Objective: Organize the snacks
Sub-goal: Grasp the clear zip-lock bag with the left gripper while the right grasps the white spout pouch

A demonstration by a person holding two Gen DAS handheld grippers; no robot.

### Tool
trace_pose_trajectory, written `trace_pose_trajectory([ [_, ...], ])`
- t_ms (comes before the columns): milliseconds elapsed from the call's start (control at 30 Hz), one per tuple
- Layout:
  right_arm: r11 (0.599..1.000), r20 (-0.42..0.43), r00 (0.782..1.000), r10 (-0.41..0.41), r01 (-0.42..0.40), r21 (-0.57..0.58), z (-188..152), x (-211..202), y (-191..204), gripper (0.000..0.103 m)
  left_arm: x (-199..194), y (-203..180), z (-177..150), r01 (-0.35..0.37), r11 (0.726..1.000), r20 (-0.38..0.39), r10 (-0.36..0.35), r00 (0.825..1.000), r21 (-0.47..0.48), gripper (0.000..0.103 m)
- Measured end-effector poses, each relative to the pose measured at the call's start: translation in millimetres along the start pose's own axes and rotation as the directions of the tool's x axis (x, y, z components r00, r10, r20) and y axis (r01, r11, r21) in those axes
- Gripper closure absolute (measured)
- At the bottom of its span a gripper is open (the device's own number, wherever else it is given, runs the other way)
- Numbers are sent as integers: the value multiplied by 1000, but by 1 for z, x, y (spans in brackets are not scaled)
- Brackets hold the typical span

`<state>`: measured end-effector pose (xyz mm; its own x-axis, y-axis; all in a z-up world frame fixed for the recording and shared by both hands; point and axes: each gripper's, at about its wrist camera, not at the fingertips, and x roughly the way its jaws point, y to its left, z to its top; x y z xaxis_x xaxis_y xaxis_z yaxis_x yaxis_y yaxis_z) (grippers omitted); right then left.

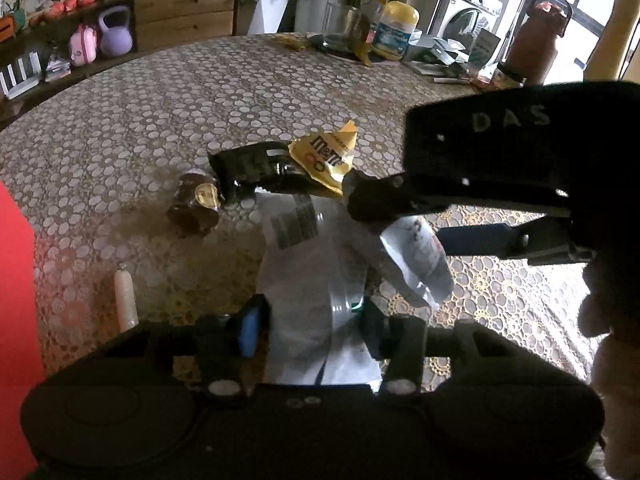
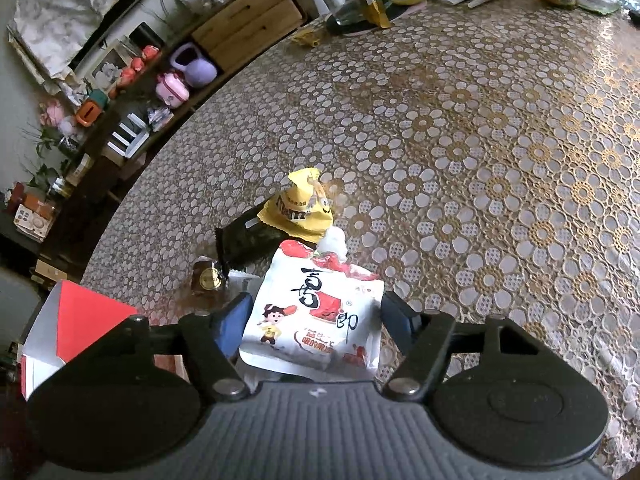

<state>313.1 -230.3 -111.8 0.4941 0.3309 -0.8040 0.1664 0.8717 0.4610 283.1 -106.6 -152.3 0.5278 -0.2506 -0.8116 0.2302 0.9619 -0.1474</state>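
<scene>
Both grippers, left point(image 1: 308, 326) & right point(image 2: 316, 320), are pinching one white jelly pouch point(image 2: 316, 312) between their fingers w/ jaws part-closed, risking a tear or drop onto candy packs just beyond.

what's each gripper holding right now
Left gripper: closed on a white packet.
Right gripper: closed on the white jelly pouch.

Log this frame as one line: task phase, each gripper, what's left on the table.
phase: pouch in hand | right gripper: shut on white jelly pouch | left gripper: holding white bag | on table: yellow M&M's bag, dark wrapper
</scene>
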Motion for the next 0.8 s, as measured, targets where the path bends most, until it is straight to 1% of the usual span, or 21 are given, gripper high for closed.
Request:
trace_pose_trajectory([
  [100, 1000, 8, 1000, 4, -4, 4, -2, -5, -3, 37, -2, 0, 0, -20, 1000, 4, 20, 1000, 4, 61],
  [133, 1000, 12, 1000, 13, -13, 7, -3, -8, -4, 45, -3, 0, 0, -25, 1000, 6, 25, 1000, 4, 61],
  [167, 1000, 9, 1000, 24, -24, 12, -3, -10, -5, 45, -4, 1, 0, -26, 1000, 8, 26, 1000, 3, 62],
  [233, 1000, 5, 1000, 18, -18, 3, -5, -14, -5, 46, -8, 1, 0, -26, 1000, 15, 26, 1000, -4, 62],
  [300, 1000, 10, 1000, 17, -17, -15, -9, -16, -6, 48, -12, 1, 0, -25, 1000, 23, 26, 999, -7, 62],
  [400, 1000, 16, 1000, 26, -26, 2, -14, -22, -9, 53, -21, 2, -1, -34, 999, 32, 35, 999, -14, 62],
  [433, 999, 21, 999, 39, -39, 0, -16, -25, -9, 67, -24, 2, -2, -38, 999, 34, 38, 999, -14, 62],
  [467, 998, 30, 998, 59, -59, -2, -17, -30, -9, 76, -27, 3, -3, -42, 999, 36, 43, 998, -15, 62],
  [533, 999, 37, 998, 53, -53, -15, -18, -37, -7, 81, -32, 4, -4, -43, 999, 39, 44, 998, -19, 62],
  [600, 998, 42, 998, 45, -44, -41, -19, -40, -6, 81, -38, 5, -6, -47, 999, 45, 48, 998, -22, 62],
  [700, 998, 43, 998, 56, -55, -15, -20, -41, -11, 81, -47, 7, -8, -51, 998, 57, 52, 997, -23, 62],
  [800, 998, 47, 998, 51, -50, -27, -20, -40, -10, 80, -51, 9, -10, -51, 998, 62, 52, 997, -22, 62],
])
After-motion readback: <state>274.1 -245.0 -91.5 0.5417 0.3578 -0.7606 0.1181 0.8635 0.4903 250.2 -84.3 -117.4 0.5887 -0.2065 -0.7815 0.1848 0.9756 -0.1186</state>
